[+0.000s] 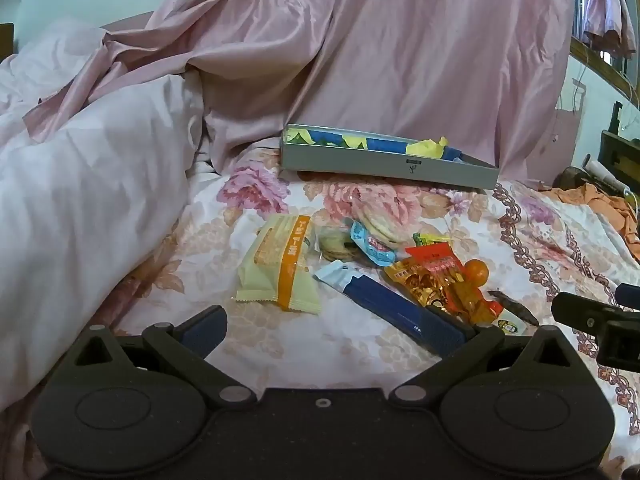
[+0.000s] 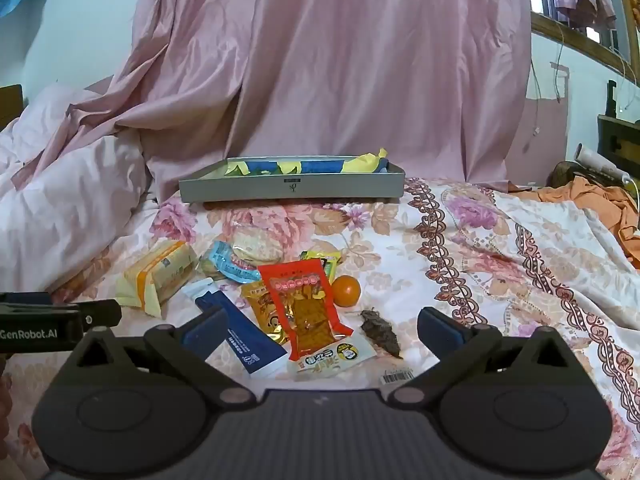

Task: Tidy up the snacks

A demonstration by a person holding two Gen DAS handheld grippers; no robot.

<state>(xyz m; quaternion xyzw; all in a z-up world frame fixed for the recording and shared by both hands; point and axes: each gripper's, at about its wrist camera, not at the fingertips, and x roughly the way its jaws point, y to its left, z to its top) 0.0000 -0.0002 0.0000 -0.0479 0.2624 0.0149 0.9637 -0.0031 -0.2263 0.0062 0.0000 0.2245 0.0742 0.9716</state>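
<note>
Several snacks lie in a heap on the floral bedspread (image 1: 320,340): a pale yellow cracker pack (image 1: 280,268), a blue-and-white stick pack (image 1: 384,304), a red packet (image 1: 440,268), a small orange (image 1: 476,270) and a light blue wrapper (image 1: 370,244). Behind them sits a grey shallow box (image 1: 384,166) lined with blue and yellow paper. My left gripper (image 1: 328,328) hovers open just in front of the heap, holding nothing. In the right wrist view, my right gripper (image 2: 320,328) is open too, with the red packet (image 2: 304,300), the stick pack (image 2: 240,336) and a dark dried piece (image 2: 380,332) lying ahead between its fingers, untouched.
A white duvet (image 1: 80,200) is piled on the left and pink drapery (image 1: 360,40) hangs behind the box. Orange cloth (image 2: 600,200) lies at the right edge of the bed. A barcode label (image 2: 396,376) rests on the spread near the right gripper.
</note>
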